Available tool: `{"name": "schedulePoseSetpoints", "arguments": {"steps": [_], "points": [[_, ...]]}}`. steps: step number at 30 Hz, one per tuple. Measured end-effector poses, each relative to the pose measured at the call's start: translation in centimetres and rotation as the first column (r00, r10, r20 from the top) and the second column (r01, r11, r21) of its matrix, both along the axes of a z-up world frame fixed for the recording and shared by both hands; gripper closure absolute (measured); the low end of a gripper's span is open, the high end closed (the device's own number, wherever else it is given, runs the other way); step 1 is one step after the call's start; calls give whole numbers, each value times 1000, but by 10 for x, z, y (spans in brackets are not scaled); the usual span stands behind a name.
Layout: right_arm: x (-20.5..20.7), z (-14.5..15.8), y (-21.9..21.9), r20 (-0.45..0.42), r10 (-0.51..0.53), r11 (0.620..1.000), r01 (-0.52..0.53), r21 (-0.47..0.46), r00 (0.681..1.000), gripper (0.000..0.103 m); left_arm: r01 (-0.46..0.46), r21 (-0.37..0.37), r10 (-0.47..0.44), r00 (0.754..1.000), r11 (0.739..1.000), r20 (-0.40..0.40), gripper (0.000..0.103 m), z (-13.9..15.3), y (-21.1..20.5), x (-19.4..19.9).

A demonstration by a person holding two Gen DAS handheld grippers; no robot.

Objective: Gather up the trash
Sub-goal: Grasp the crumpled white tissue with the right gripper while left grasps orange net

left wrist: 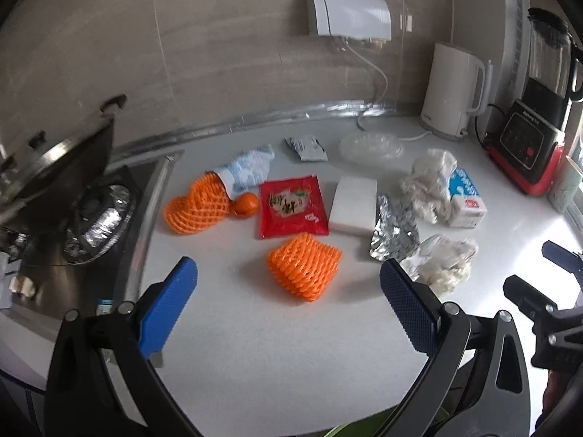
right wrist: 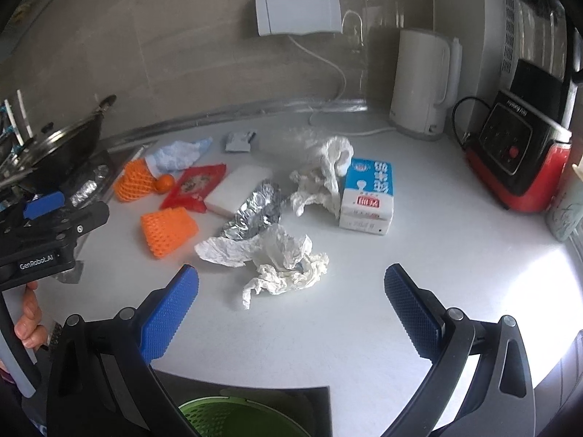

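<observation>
Trash lies spread on the white counter (left wrist: pixel 273 346). An orange foam net (left wrist: pixel 304 271) lies just ahead of my open, empty left gripper (left wrist: pixel 288 291). Behind it are a red snack packet (left wrist: pixel 291 205), a white block (left wrist: pixel 353 205), a second orange net (left wrist: pixel 198 207) beside a small orange (left wrist: pixel 247 204), and crumpled foil (left wrist: pixel 391 233). My right gripper (right wrist: pixel 291 298) is open and empty just before crumpled white paper (right wrist: pixel 277 262). A blue-and-white milk carton (right wrist: pixel 368 196), the foil (right wrist: pixel 255 211) and another paper wad (right wrist: pixel 324 178) lie beyond it.
A green bin (right wrist: pixel 237 417) shows below the counter's front edge. A stove with a pan (left wrist: pixel 62 167) is at the left. A white kettle (left wrist: pixel 453 91) and a black-and-red blender (left wrist: pixel 535 109) stand at the back right. The left gripper's body (right wrist: pixel 40 233) shows at the right view's left edge.
</observation>
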State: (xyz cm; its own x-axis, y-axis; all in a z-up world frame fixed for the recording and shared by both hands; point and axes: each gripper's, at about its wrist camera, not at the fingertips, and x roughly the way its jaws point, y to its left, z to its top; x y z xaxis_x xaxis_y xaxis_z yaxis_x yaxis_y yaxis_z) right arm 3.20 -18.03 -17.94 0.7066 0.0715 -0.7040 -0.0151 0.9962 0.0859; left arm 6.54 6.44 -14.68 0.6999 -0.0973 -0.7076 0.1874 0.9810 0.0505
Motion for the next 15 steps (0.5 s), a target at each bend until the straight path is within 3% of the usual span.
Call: {"name": "schedulePoseSetpoints", "arguments": {"steps": [8,10,12,15], "points": [[29,-38,1,-62,20,998,-16,60,998,2,119,-2,-118,990,993,-82,7,-49,-13,42],[38,-46,1,-81,12,998,-7,63,997,2,135,-11,-135,985,991,-106,11,-59,-16,50],[45,-51,1,-88,4,998,1,64,996,2,151,-21,-152,979,988,-138,22,-71,-19,60],[55,-57,2,-91,3,998,3,64,996,2,163,-24,-165,971,986,-173,32,-86,-21,70]]}}
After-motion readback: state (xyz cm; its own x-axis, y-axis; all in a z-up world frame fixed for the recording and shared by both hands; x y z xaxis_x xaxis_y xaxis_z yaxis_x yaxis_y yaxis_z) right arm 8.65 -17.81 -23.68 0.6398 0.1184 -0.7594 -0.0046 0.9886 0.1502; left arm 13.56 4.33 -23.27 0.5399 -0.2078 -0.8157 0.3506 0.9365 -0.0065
